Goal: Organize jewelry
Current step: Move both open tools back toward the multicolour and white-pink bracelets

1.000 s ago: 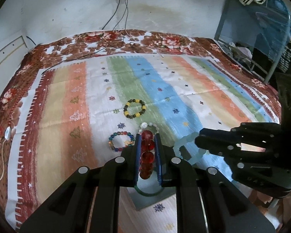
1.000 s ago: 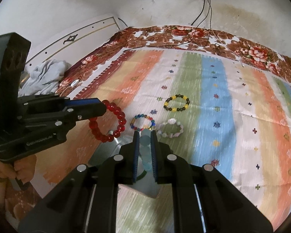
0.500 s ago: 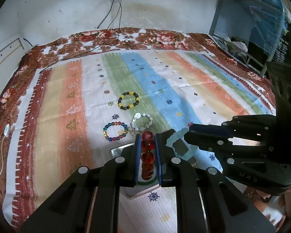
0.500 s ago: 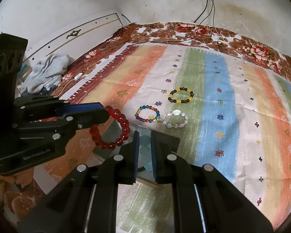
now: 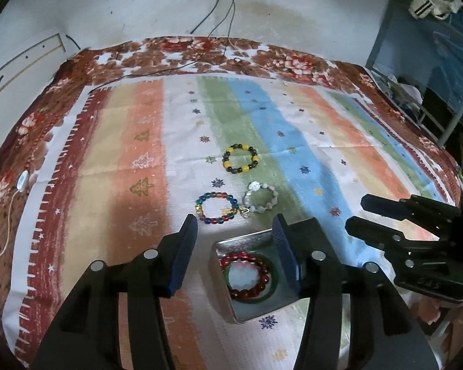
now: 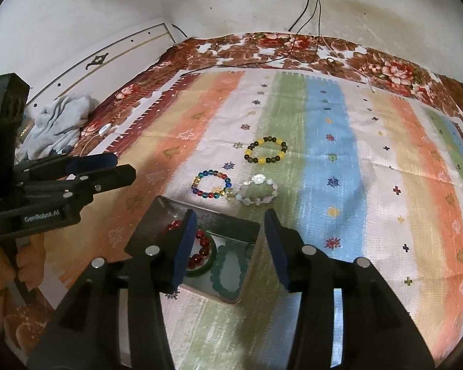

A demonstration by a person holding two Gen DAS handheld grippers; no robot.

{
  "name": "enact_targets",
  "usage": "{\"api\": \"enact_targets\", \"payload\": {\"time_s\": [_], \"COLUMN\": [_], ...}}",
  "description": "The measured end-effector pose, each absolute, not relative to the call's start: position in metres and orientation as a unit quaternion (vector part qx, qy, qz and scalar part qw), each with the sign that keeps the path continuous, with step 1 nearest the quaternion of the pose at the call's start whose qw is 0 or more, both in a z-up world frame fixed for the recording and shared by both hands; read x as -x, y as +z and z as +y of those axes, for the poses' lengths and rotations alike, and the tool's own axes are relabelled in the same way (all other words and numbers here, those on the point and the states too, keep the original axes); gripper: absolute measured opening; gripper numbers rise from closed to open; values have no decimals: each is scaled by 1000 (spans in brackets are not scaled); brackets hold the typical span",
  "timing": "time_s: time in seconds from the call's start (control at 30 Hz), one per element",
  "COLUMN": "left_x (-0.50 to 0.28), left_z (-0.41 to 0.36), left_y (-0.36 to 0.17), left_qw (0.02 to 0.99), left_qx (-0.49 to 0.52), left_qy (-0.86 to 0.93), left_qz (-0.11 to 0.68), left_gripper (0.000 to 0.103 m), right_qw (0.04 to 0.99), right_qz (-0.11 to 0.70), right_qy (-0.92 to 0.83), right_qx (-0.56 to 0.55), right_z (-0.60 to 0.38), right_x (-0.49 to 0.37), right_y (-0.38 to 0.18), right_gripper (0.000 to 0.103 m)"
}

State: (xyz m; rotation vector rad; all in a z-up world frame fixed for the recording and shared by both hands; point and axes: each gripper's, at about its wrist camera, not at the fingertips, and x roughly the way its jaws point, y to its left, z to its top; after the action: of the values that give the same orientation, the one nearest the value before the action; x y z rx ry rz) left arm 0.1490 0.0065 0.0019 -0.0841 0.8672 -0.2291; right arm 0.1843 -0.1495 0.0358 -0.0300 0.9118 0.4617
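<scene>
Left gripper (image 5: pixel 234 239) jaws spread wide, empty, above tin (image 5: pixel 222 280). Right gripper (image 6: pixel 230 236) jaws also wide apart, empty, over same tin. "GenRobot.AI" printed on left gripper body, seen in right wrist view.

Inside tin: red bead bracelet (image 5: pixel 245 274) on green bangle (image 5: pixel 273 286), pale teal bracelet (image 6: pixel 230 268) beside them.

Beyond tin on striped cloth (image 5: pixel 293 129): multicolour bracelet (image 5: pixel 214 208), white stone bracelet (image 5: pixel 260 197), farther yellow-black bracelet (image 5: pixel 240 158).

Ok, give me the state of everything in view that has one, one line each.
Left hand-held gripper: open, empty.
Right hand-held gripper: open, empty.
Square metal tin: lidless, holding bracelets.
Red bead bracelet: in tin.
Pale teal bead bracelet: in tin.
Yellow-and-black bead bracelet: on cloth.
Multicoloured bead bracelet: on cloth.
White stone bracelet: on cloth.
</scene>
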Motion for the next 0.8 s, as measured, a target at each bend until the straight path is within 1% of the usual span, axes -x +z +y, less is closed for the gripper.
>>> {"api": "enact_targets", "payload": {"time_s": [0.13,0.4,0.8], "left_x": [-161,-189,-209], "left_z": [10,13,10], "left_y": [-4,-18,-25], "left_qw": [895,885,880], "left_qx": [47,28,10], "left_qy": [-107,-91,-88], "left_qz": [431,456,466], "left_gripper": [50,50,51], "right_qw": [868,864,864], "right_qz": [447,461,464], "right_qy": [216,204,198], "right_qx": [13,9,7], "right_z": [-151,-154,-155], "right_x": [-195,-219,-243], "right_y": [29,19,11], "right_gripper": [49,52,52]}}
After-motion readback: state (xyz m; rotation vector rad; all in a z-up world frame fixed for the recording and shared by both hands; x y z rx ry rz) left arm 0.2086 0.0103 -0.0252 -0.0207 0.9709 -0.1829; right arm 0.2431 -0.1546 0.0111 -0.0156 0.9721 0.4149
